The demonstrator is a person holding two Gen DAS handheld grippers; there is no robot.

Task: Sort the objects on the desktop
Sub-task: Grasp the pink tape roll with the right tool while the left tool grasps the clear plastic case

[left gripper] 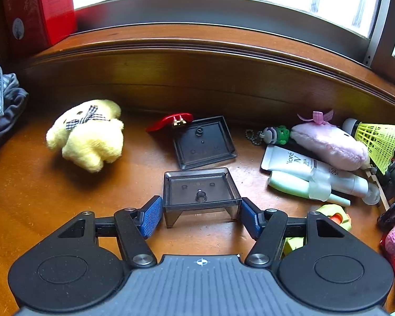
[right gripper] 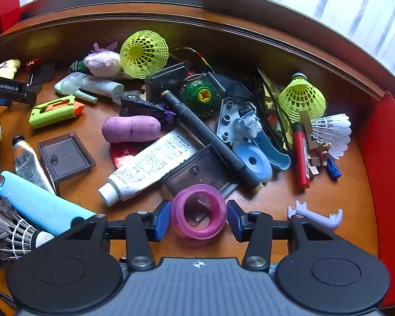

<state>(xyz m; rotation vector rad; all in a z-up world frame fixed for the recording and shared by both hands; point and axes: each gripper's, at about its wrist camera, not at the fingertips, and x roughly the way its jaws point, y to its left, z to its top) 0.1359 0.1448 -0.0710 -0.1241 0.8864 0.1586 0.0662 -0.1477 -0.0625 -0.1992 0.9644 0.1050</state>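
Note:
My left gripper (left gripper: 201,217) is shut on a smoky transparent square box (left gripper: 200,193), with a blue pad against each side. A matching dark lid (left gripper: 204,142) lies just beyond it, partly over a red clip (left gripper: 171,121). A yellow plush toy (left gripper: 88,133) lies to the left. In the right wrist view, my right gripper (right gripper: 199,220) is shut on a pink translucent ring (right gripper: 198,210), which stands tilted on edge between the pads. Behind the ring lie a white tube (right gripper: 147,163) and a dark square tray (right gripper: 197,171).
A dense pile fills the wooden desk (right gripper: 276,197): yellow shuttlecocks (right gripper: 144,52), a black pen (right gripper: 210,137), a purple soft piece (right gripper: 131,129), a green cutter (right gripper: 54,112), a blue handle (right gripper: 39,205) and a white clip (right gripper: 316,214). A raised wooden ledge runs behind. A red box (left gripper: 39,8) stands at far left.

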